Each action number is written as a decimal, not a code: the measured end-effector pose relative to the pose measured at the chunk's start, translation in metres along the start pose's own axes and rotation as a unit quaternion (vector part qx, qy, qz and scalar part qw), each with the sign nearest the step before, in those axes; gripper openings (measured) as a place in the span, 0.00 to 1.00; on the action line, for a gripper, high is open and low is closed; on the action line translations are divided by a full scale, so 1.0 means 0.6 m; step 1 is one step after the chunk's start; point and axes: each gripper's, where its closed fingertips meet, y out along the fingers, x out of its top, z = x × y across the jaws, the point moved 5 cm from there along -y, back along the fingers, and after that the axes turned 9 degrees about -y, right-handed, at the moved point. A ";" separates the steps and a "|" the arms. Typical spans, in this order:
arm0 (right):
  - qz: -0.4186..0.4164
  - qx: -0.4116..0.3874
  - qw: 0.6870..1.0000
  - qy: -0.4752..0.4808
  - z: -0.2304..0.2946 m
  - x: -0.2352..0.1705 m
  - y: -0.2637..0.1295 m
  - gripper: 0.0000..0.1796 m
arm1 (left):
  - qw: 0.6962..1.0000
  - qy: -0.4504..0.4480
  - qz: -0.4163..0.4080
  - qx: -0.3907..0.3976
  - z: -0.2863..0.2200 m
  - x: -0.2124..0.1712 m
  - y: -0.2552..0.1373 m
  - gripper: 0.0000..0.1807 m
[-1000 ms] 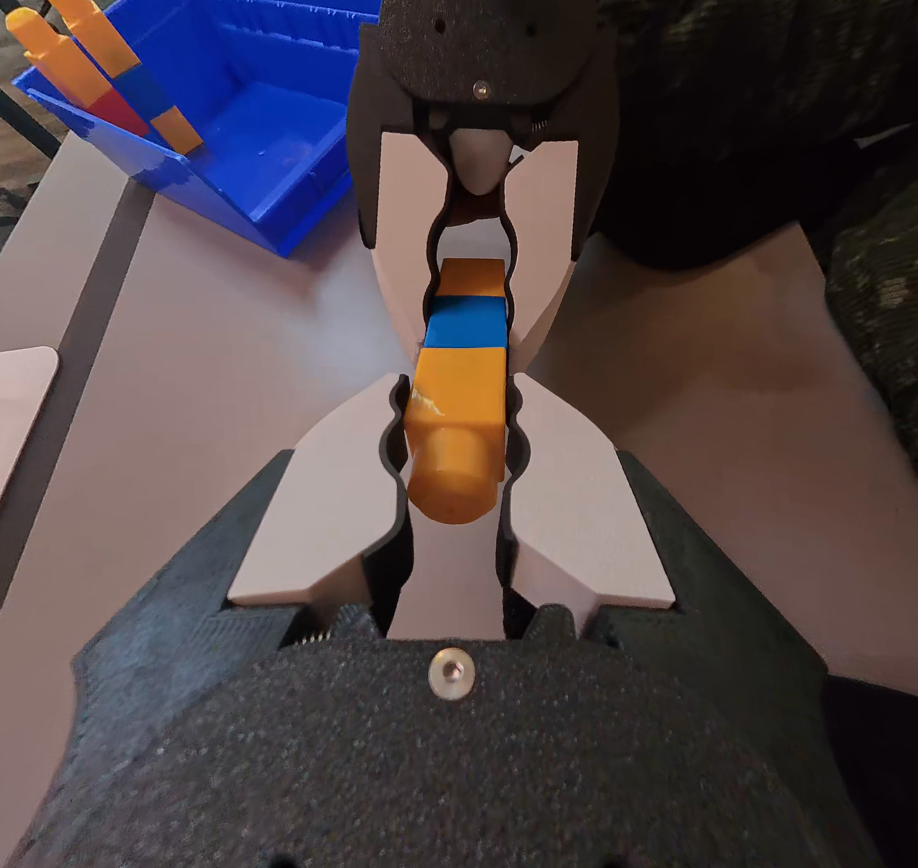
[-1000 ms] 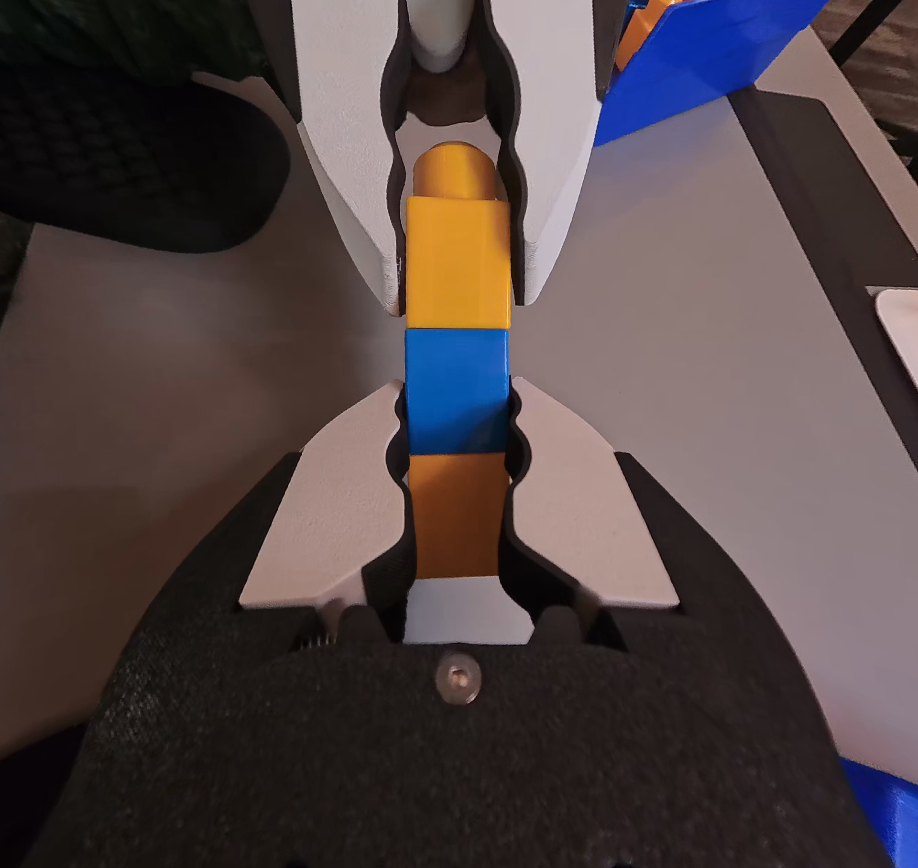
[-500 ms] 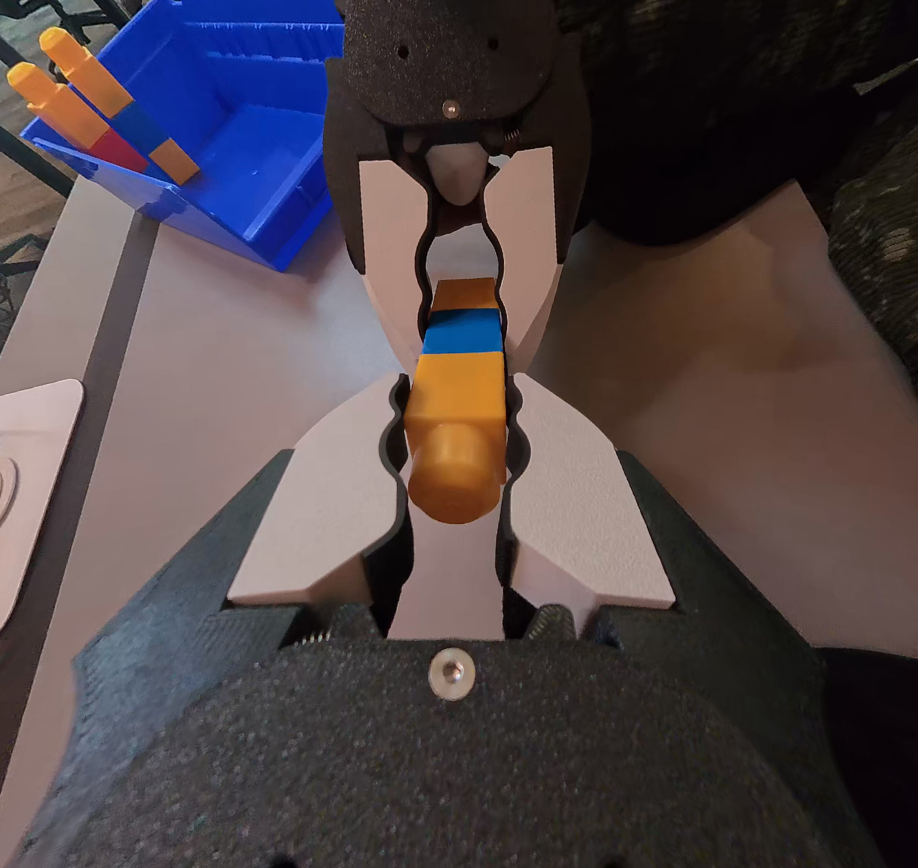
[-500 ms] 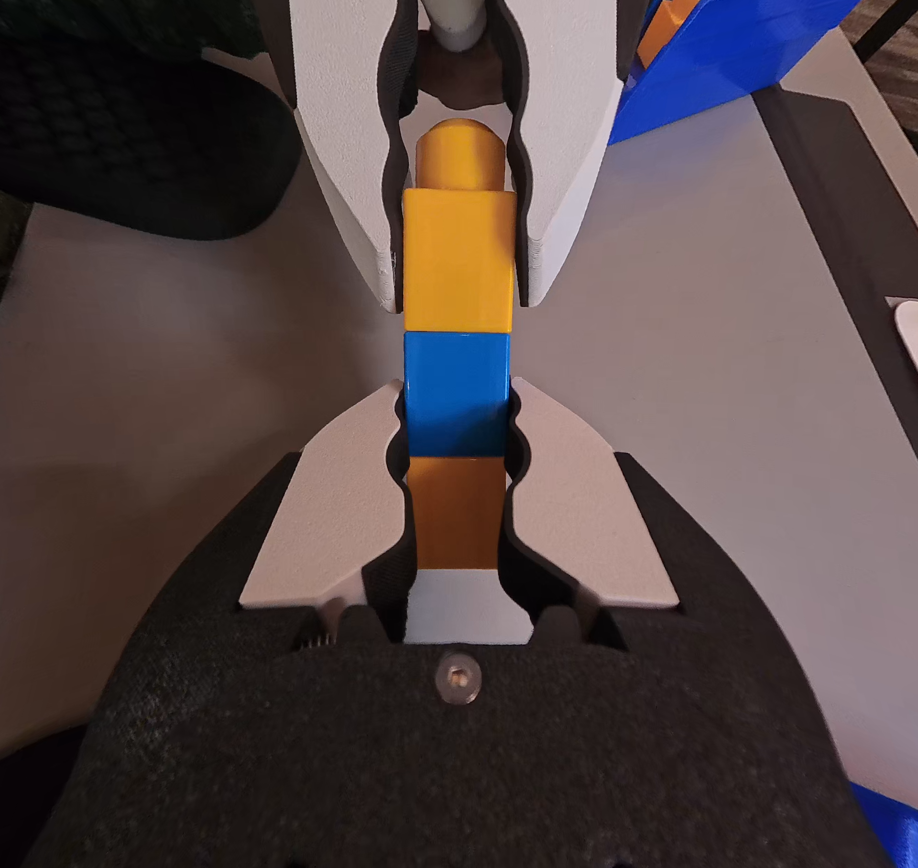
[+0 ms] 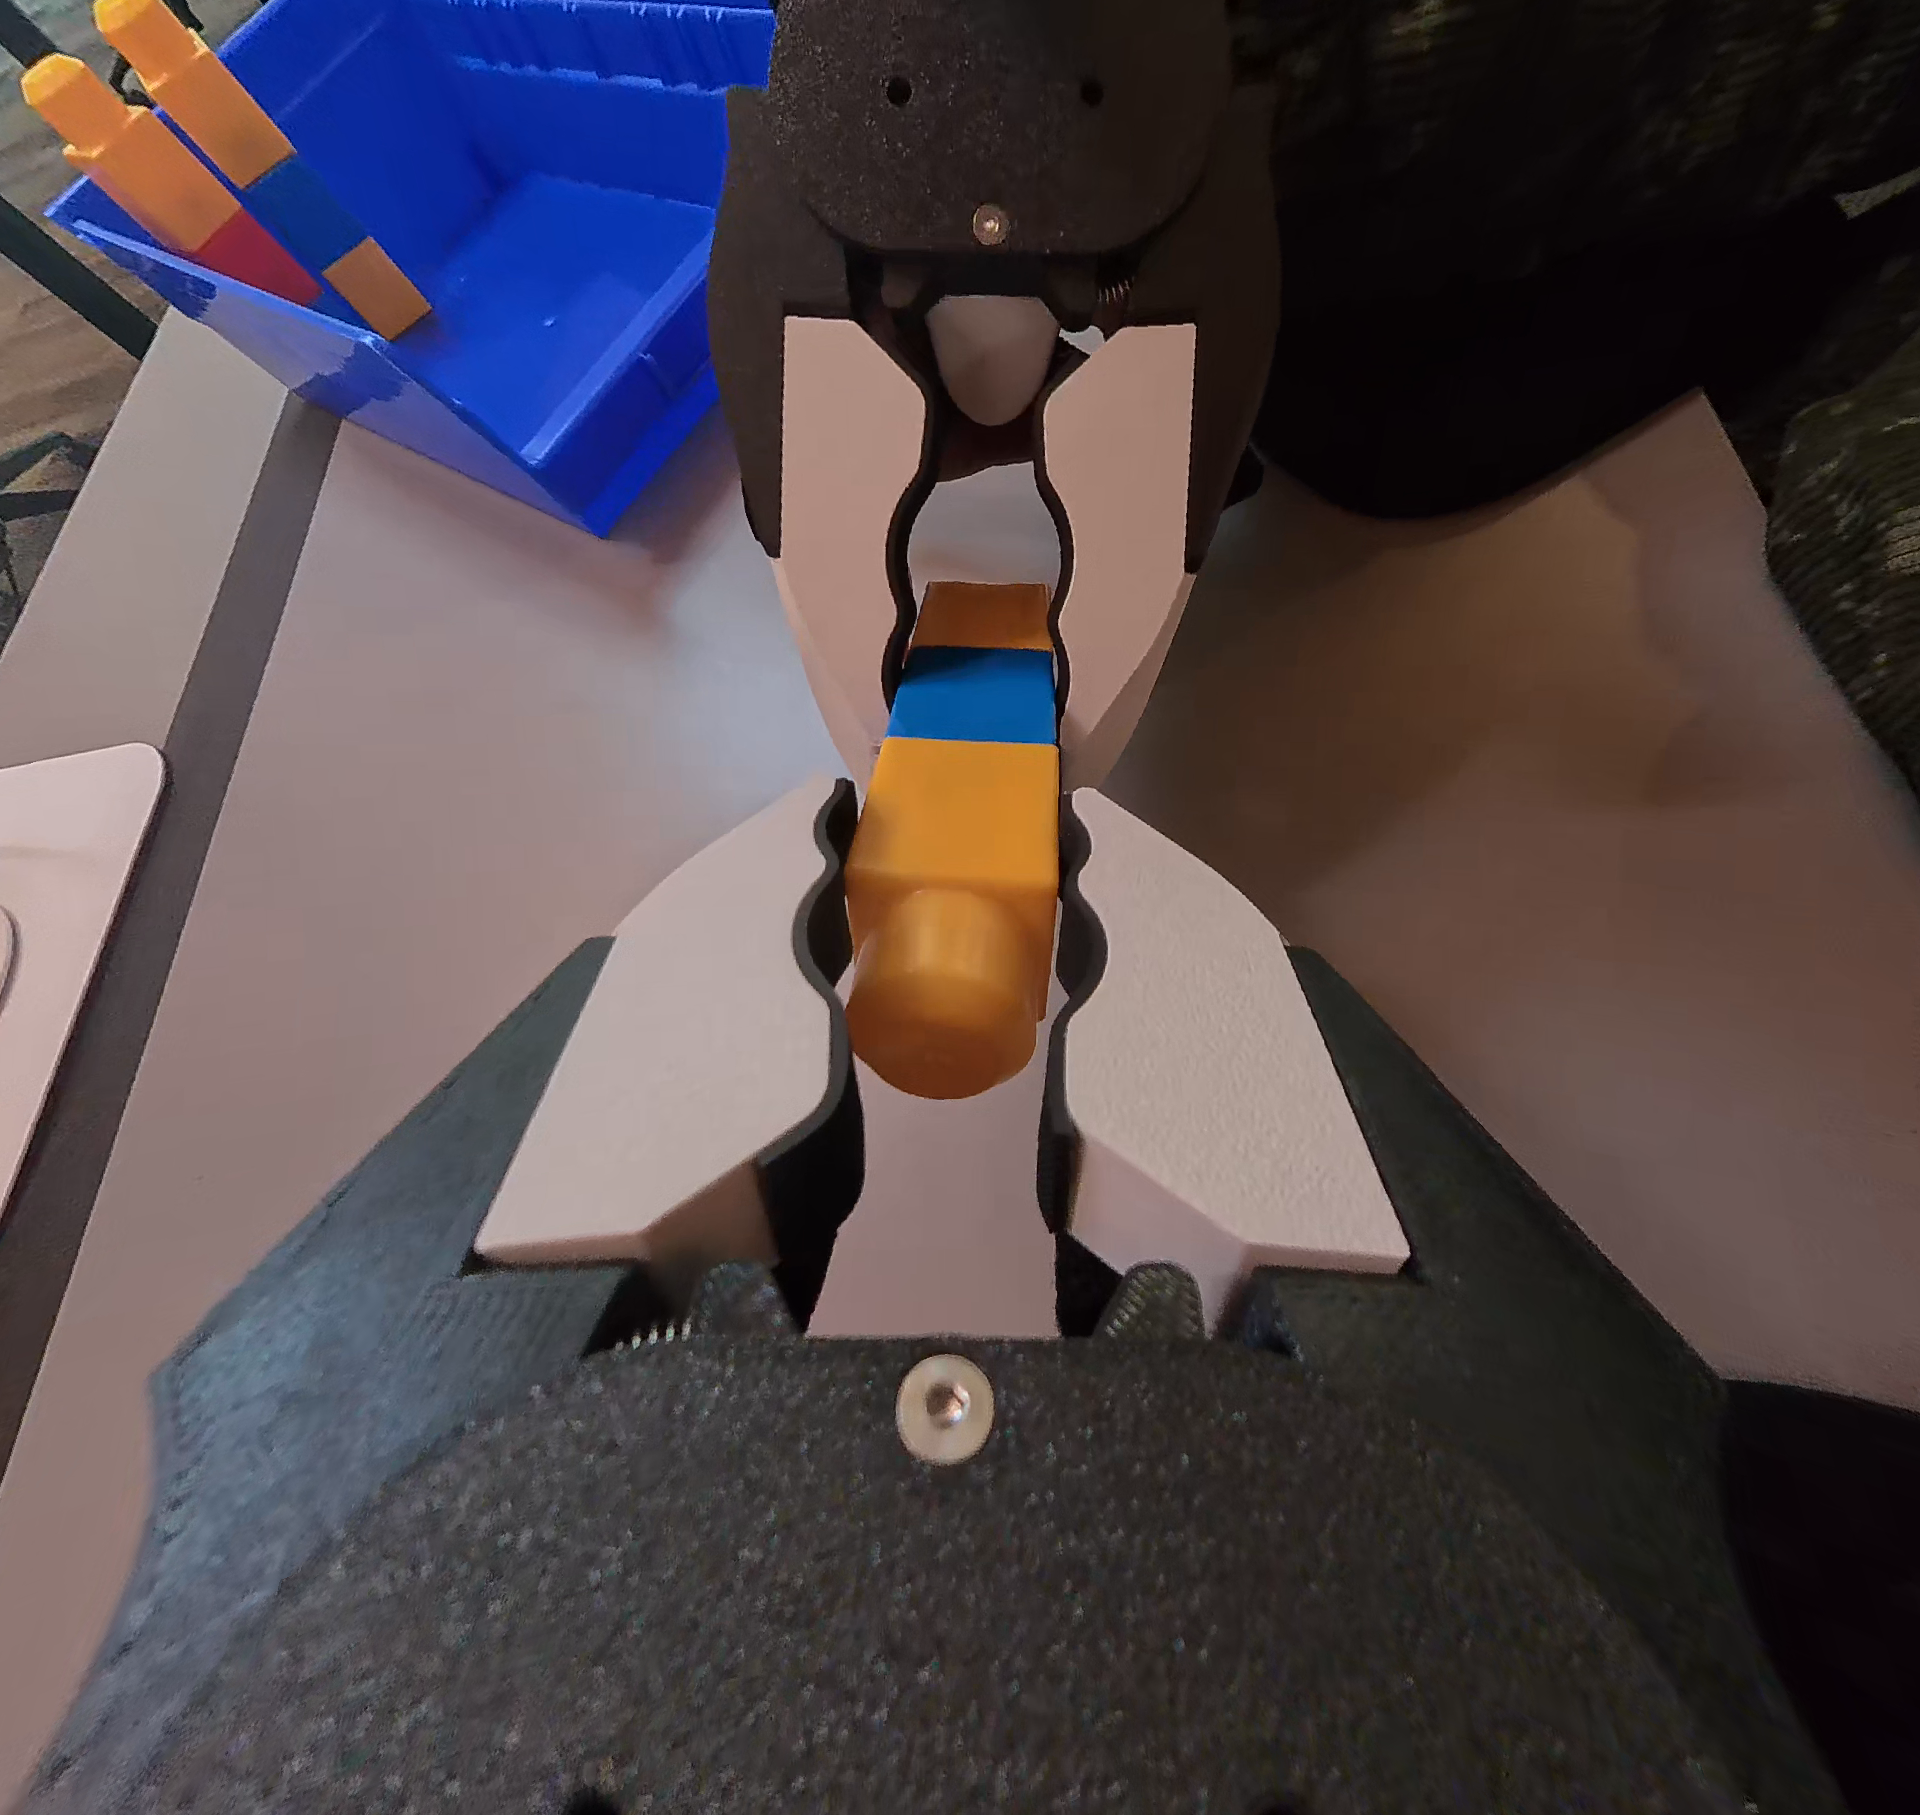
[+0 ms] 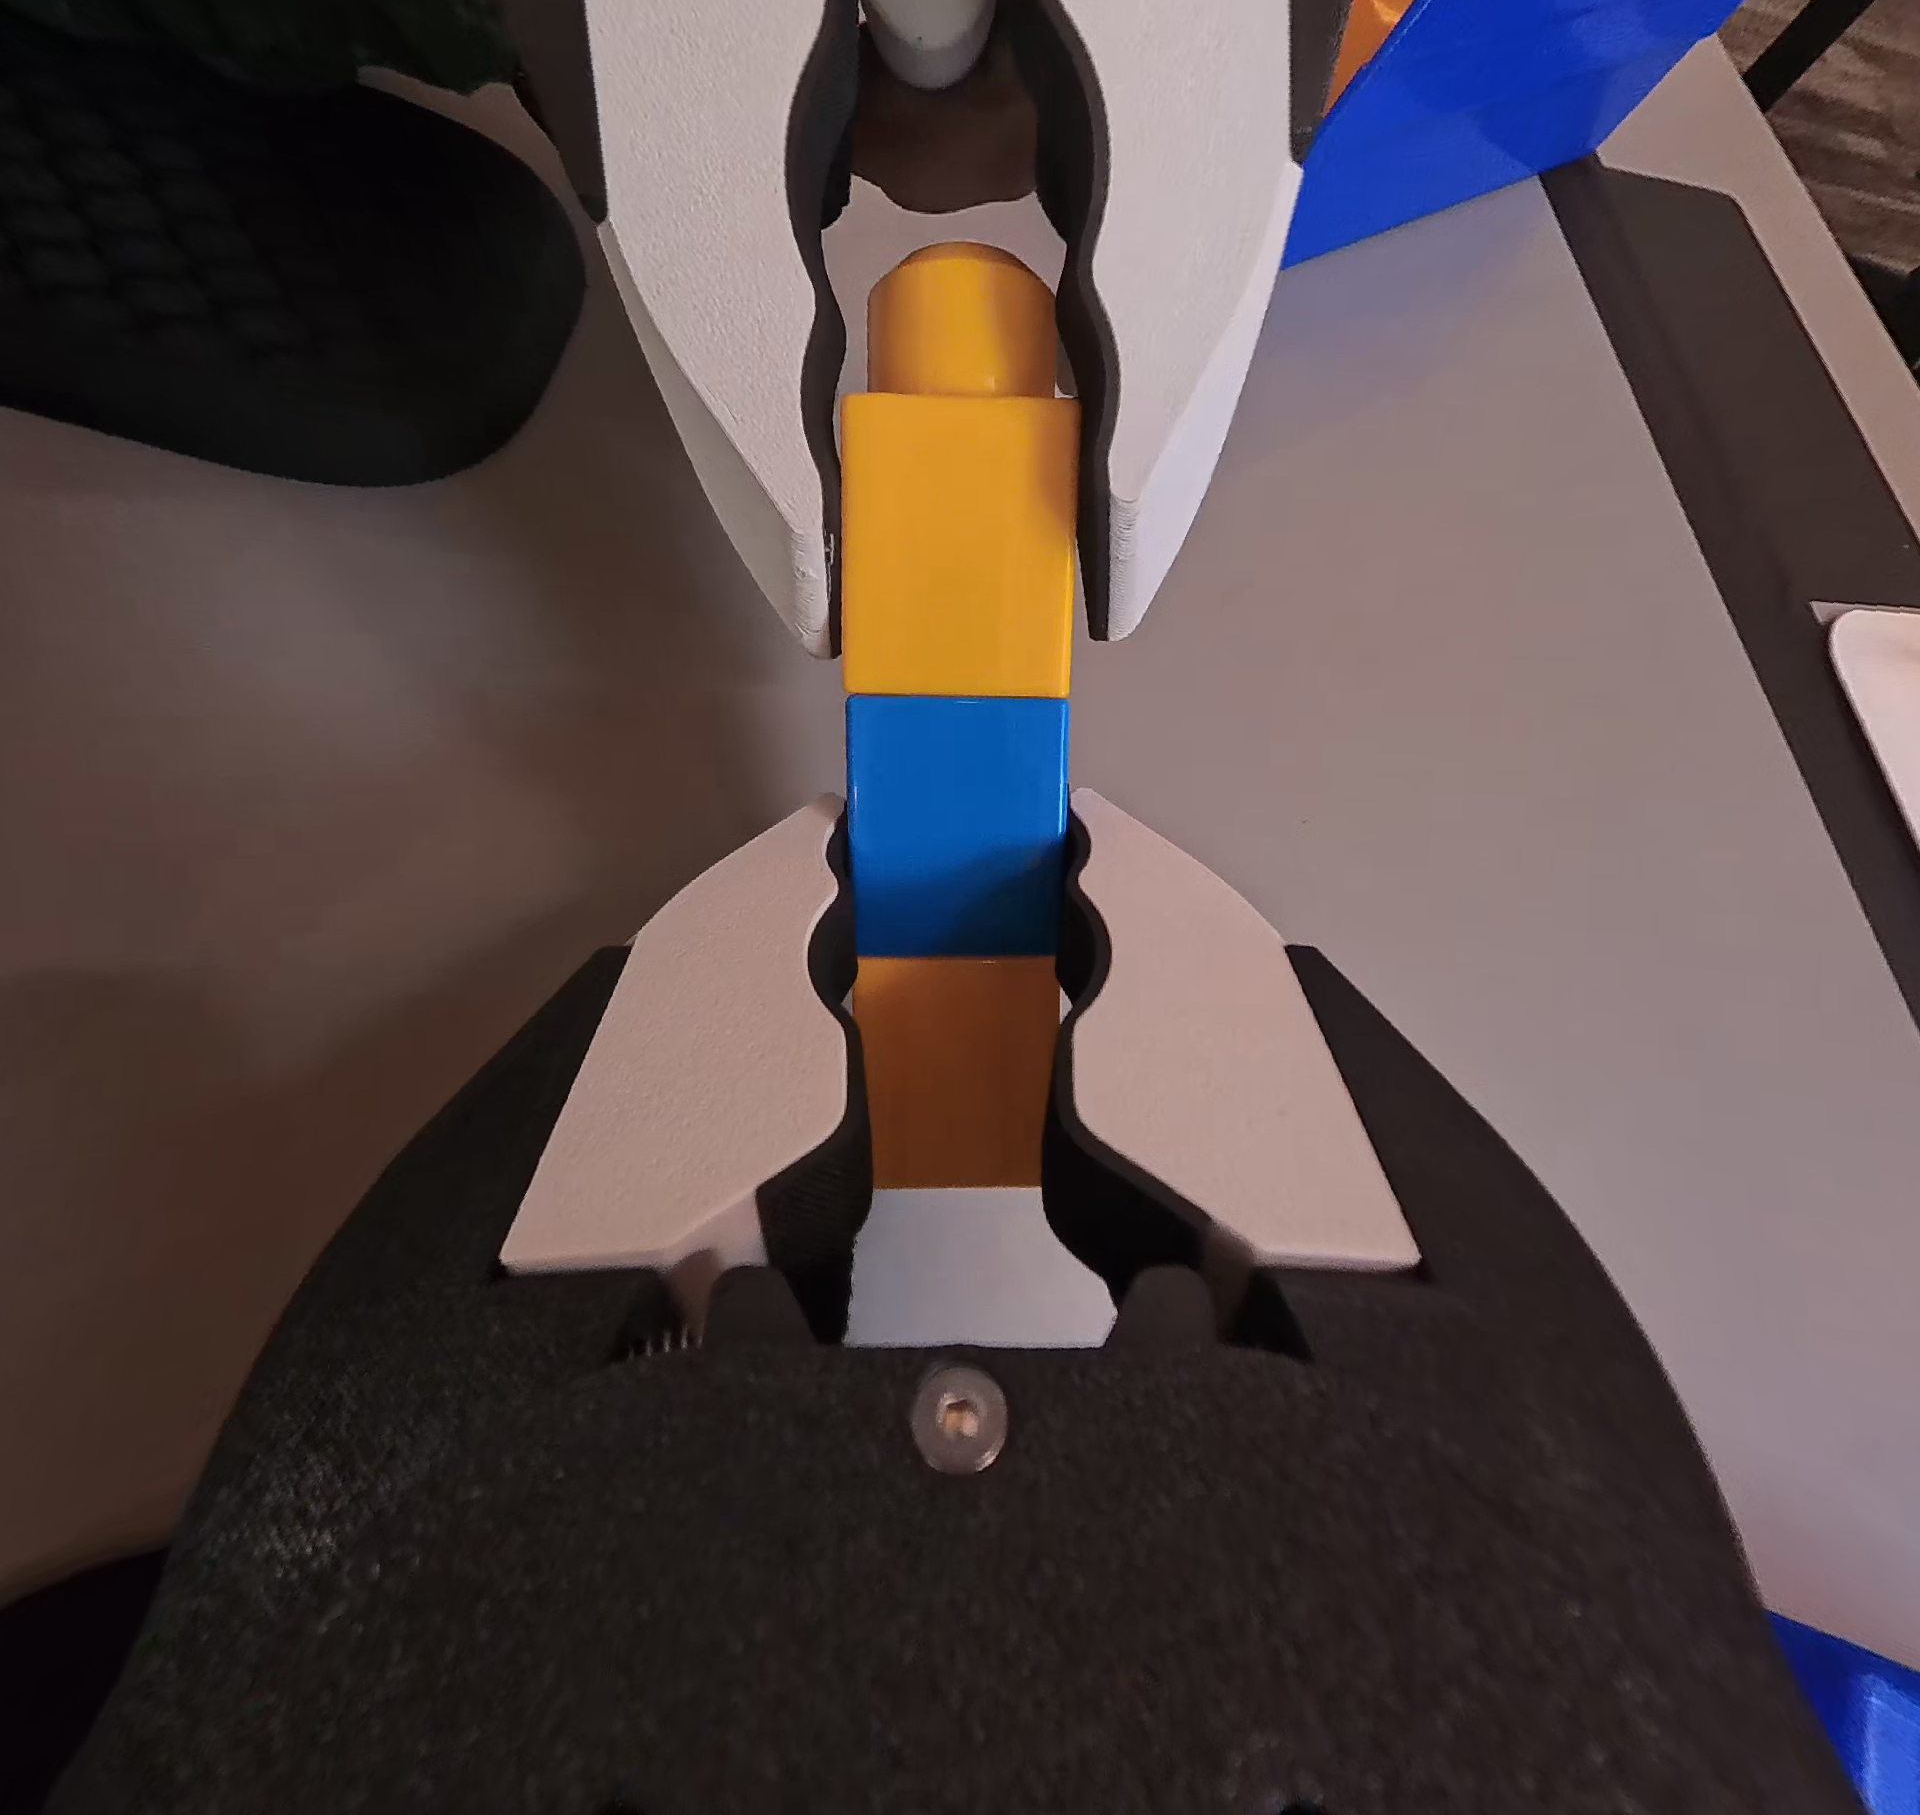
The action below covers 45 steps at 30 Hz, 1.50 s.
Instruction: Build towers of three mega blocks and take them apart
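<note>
Two grippers facing each other above a grey table (image 5: pixel 468 747), left gripper (image 5: pixel 956 830) clamped on the tower's (image 6: pixel 956 726) studded orange block (image 5: pixel 961 830), right gripper (image 6: pixel 956 892) clamped on the blue block (image 6: pixel 956 830) and far orange one

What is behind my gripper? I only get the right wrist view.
Observer: In the left wrist view, a blue bin sits on the table past the right gripper, which is gripping our tower.
Operator: Is anything in it?
Observer: Yes. Two towers lean in its near corner. The orange-and-red tower is partly hidden by the bin wall, and the orange-blue-orange tower is beside it.
</note>
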 end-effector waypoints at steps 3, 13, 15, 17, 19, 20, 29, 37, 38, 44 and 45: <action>0.003 -0.006 1.000 -0.003 -0.001 -0.001 0.001 0.20 | 1.000 -0.005 -0.004 0.001 0.001 0.000 0.001 0.20; 0.017 -0.015 1.000 -0.013 0.001 -0.002 0.006 0.20 | 1.000 -0.011 0.008 0.004 0.001 -0.007 0.001 0.21; 0.018 -0.016 1.000 -0.015 0.001 -0.002 0.007 0.20 | 1.000 -0.015 0.010 0.003 0.001 -0.008 0.001 0.21; 0.020 -0.015 1.000 -0.015 0.001 -0.003 0.007 0.20 | 1.000 -0.019 0.014 0.002 0.001 -0.009 0.003 0.20; 0.023 -0.014 1.000 -0.015 0.002 -0.004 0.008 0.20 | 1.000 -0.022 0.019 0.002 0.001 -0.011 0.004 0.20; 0.024 -0.014 1.000 -0.015 0.002 -0.005 0.009 0.20 | 0.999 -0.025 0.022 0.001 0.001 -0.012 0.005 0.20; 0.027 -0.013 0.999 -0.016 0.002 -0.007 0.011 0.20 | 0.999 -0.039 0.032 -0.002 0.002 -0.014 0.006 0.20; 0.029 -0.013 0.999 -0.016 0.002 -0.008 0.012 0.20 | 0.998 -0.047 0.032 -0.002 0.003 -0.014 0.007 0.21; 0.028 -0.015 0.999 -0.016 0.002 -0.007 0.011 0.20 | 0.998 -0.048 0.030 -0.001 0.003 -0.013 0.007 0.21; -0.033 -0.026 0.999 0.009 -0.010 0.012 -0.009 0.20 | 0.995 -0.043 -0.095 0.008 0.010 0.023 -0.014 0.22; -0.051 -0.031 0.998 0.013 -0.013 0.018 -0.015 0.20 | 0.991 -0.051 -0.124 0.006 0.012 0.032 -0.022 0.24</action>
